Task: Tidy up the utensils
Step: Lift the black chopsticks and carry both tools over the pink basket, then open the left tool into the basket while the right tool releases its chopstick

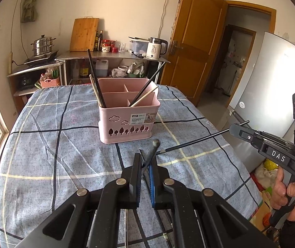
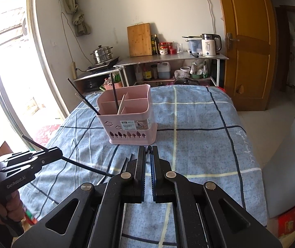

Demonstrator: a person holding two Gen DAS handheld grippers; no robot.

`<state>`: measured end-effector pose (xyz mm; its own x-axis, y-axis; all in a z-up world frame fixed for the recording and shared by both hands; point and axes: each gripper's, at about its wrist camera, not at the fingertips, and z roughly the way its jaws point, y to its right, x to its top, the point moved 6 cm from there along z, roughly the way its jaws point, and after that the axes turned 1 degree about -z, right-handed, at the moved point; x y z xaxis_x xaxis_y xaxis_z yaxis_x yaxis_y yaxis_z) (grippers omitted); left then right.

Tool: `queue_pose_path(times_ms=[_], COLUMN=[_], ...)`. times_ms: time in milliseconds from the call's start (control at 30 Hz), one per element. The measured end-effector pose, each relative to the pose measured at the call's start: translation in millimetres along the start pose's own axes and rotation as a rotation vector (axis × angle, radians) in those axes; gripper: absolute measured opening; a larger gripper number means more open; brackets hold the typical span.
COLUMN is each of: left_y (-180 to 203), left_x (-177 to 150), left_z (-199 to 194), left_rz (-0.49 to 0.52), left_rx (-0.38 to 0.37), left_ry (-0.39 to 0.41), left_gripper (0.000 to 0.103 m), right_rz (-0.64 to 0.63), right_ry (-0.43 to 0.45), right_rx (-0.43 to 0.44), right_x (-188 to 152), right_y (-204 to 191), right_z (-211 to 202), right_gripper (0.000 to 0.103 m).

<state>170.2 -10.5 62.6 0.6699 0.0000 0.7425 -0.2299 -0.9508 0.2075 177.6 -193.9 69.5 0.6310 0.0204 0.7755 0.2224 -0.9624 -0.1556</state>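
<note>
A pink plastic divided utensil basket (image 1: 127, 111), holding dark and pale chopsticks, stands mid-table on a blue checked cloth (image 1: 64, 155) in a kitchen, while my left gripper (image 1: 146, 165) and right gripper (image 2: 148, 157), angled downward before it, each clamp one thin black chopstick (image 1: 197, 141).

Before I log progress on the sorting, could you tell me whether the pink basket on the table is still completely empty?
No, the pink basket already holds several chopsticks leaning in its front compartments.
</note>
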Motion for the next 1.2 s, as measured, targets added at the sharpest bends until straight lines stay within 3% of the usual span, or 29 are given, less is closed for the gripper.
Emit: queue_pose_path(times_ms=[733, 1200], left_y=[2, -17], left_x=[40, 92], left_z=[-24, -28], left_rz=[0.038, 0.040], left_rx=[0.019, 0.057], left_ry=[0.091, 0.155], left_gripper=[0.005, 0.005], right_rz=[-0.047, -0.072], right_ry=[0.114, 0.211], right_rx=[0.049, 0.111], right_x=[36, 80], right_y=[-21, -52], right_z=[-18, -17], right_gripper=[0.004, 0.004])
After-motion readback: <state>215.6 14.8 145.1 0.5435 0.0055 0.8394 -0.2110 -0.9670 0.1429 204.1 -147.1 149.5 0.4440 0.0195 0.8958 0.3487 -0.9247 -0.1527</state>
